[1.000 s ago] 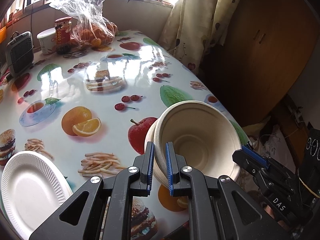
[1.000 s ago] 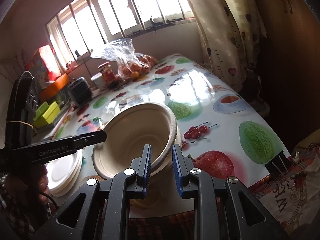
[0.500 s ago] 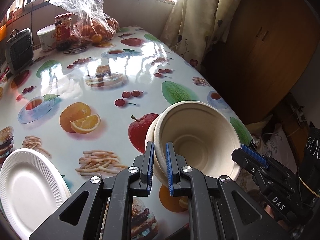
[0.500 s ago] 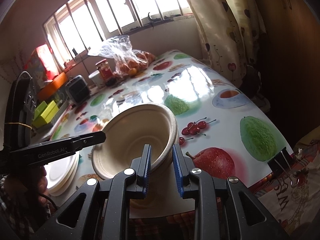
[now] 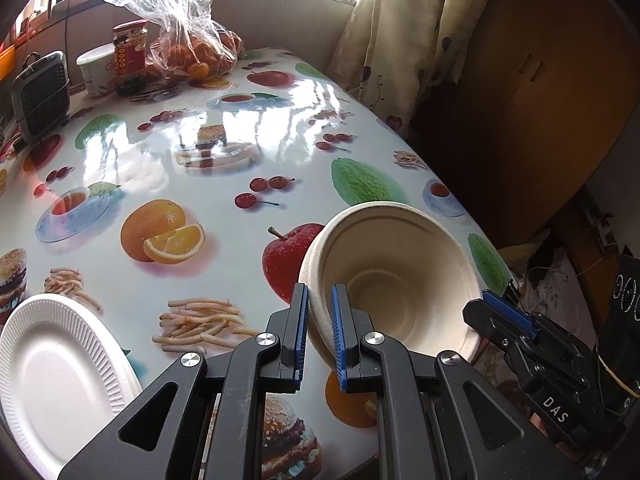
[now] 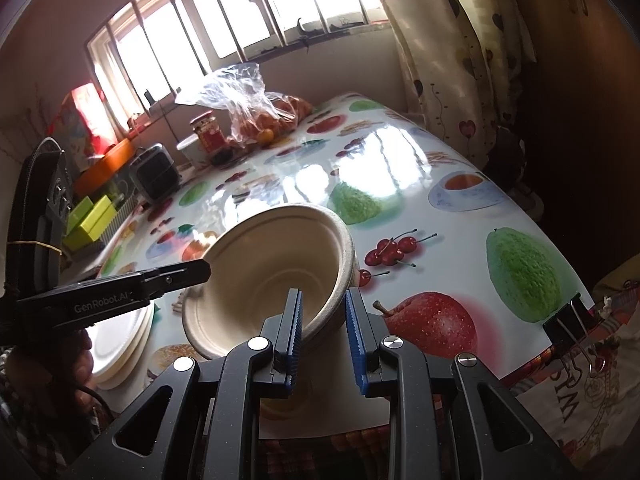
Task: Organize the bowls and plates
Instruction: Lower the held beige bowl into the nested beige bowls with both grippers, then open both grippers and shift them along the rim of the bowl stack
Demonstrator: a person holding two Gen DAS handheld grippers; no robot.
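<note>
A cream paper bowl (image 5: 392, 280), with a second one nested under it, hangs tilted over the near right corner of the table (image 5: 224, 128). My left gripper (image 5: 320, 289) is shut on its left rim. At the opposite rim my right gripper (image 5: 496, 308) is clamped on the edge. In the right wrist view the bowl (image 6: 272, 272) opens toward the camera, its thick rim between the pads of my right gripper (image 6: 322, 294); the left gripper (image 6: 200, 270) bites the far rim. A stack of white ribbed plates (image 5: 52, 380) lies at the table's near left, also seen behind the left gripper (image 6: 120, 344).
At the far end under the window stand a plastic bag of oranges (image 5: 192, 52), a red-lidded jar (image 5: 130, 52), a white tub (image 5: 96, 68) and a small dark grille box (image 5: 40, 92). A black binder clip (image 6: 568, 320) grips the tablecloth's near edge. Curtain and wooden cabinet (image 5: 540, 100) flank the right.
Both grippers keep their hold on the bowl rims. The views have only drifted slightly.
</note>
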